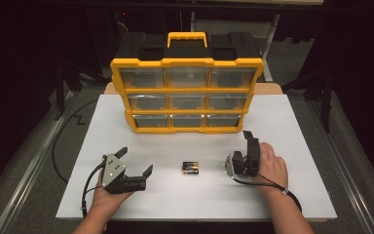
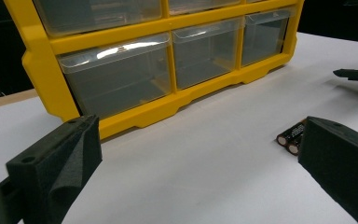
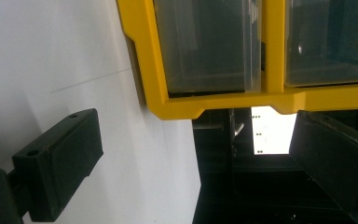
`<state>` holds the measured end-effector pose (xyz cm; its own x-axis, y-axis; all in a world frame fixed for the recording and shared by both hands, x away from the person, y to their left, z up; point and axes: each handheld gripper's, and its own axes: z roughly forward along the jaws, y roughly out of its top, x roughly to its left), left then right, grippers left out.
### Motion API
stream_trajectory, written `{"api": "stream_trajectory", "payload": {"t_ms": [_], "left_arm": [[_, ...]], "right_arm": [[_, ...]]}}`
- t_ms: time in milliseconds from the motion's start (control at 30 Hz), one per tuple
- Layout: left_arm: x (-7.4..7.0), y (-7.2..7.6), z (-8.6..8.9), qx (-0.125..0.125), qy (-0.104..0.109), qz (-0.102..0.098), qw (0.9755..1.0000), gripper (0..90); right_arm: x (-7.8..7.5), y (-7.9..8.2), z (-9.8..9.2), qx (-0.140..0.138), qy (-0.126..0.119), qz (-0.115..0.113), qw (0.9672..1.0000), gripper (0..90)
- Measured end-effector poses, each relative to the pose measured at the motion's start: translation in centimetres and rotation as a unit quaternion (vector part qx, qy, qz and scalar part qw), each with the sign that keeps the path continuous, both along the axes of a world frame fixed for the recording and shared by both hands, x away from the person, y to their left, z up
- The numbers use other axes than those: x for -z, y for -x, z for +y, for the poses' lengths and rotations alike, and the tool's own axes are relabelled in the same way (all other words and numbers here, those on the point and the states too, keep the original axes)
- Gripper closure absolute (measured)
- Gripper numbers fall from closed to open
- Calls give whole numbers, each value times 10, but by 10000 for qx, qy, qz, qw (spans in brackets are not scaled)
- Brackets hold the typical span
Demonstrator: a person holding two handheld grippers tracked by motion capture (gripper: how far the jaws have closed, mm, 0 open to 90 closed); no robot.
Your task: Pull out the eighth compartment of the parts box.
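**Two batteries wait between two open grippers**

Two batteries [image 1: 191, 168] lie side by side, touching, near the front middle of the white bench [image 1: 297, 126]. The left gripper [image 1: 135, 163] and right gripper [image 1: 247, 141] flank them, each with jaws released and holding nothing. At the far side stands one yellow organizer [image 1: 187, 90] with nine clear drawers; their contents cannot be made out.

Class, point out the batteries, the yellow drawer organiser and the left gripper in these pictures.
batteries [image 1: 191, 168]: high view, middle of the pair.
yellow drawer organiser [image 1: 187, 90]: high view, front frame bar.
left gripper [image 1: 135, 161]: high view, between its open jaws.
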<state>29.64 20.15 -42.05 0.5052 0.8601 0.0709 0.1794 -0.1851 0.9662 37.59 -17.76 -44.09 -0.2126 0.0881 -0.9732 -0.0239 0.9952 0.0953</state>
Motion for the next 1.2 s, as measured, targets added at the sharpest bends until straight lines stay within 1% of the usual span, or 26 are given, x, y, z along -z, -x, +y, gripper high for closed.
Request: {"api": "stream_trajectory", "payload": {"t_ms": [100,133,200,233,267,367,400,500,600,633,667,700,733,767,800,867,900,933,967,1000,1033,1067,1100,1133,1200], "left_arm": [[0,0,0,-4,5,-5,10000,4],[0,0,0,-5,10,-8,10000,4],[0,0,0,-5,11,-10,10000,4],[0,0,0,-2,7,-10,10000,4],[0,0,0,1,4,-9,10000,4],[0,0,0,-6,15,-13,10000,4],[0,0,0,-6,18,-15,10000,4],[0,0,0,-4,24,-19,10000,4],[0,0,0,-9,30,-21,10000,4],[0,0,0,-12,35,-23,10000,4],[0,0,0,-9,26,-21,10000,4],[0,0,0,-10,28,-23,10000,4],[0,0,0,-13,34,-24,10000,4],[0,0,0,-7,12,-21,10000,4],[0,0,0,-6,5,-22,10000,4],[0,0,0,-14,-25,-23,10000,4],[0,0,0,-17,-35,-19,10000,4],[0,0,-1,-21,-28,-20,10000,4],[0,0,-1,-25,-31,-21,10000,4],[1,0,-1,-27,-39,-21,10000,4],[1,0,-1,-29,-43,-21,10000,4],[1,0,-1,-33,-49,-23,10000,4],[1,0,-1,-35,-62,-25,10000,4],[1,0,-1,-37,-85,-24,10000,4],[1,0,-1,-51,-120,-25,9999,4]], "right_arm": [[0,0,-1,3,48,2,10000,37],[0,-1,-1,-9,101,-13,9999,38],[0,-1,-1,-12,114,-8,9999,39],[1,-1,-1,10,157,-11,9999,39],[1,-1,-1,-21,261,-48,9996,41],[1,-1,0,-9,319,-71,9995,48],[1,-1,0,5,369,-115,9993,52],[1,-1,0,12,352,-105,9993,54],[1,-1,1,-57,382,-148,9991,64],[0,0,2,-37,420,-145,9990,72],[0,0,3,-131,400,-175,9990,91],[0,0,3,-131,400,-175,9990,91],[0,1,4,-145,413,-228,9988,102],[1,1,4,-154,365,-267,9989,110],[1,1,6,-172,331,-248,9990,136],[0,1,7,-212,355,-272,9988,147],[1,1,8,-243,306,-296,9988,163],[1,1,10,-221,303,-242,9990,176],[1,1,10,-221,303,-242,9990,176],[2,1,11,-196,254,-212,9993,191],[2,0,13,-287,291,-232,9989,230],[3,1,14,-289,275,-228,9989,248],[3,1,16,-291,312,-242,9988,273],[4,1,18,-327,237,-245,9989,284],[4,1,21,-368,281,-239,9986,311]]}}
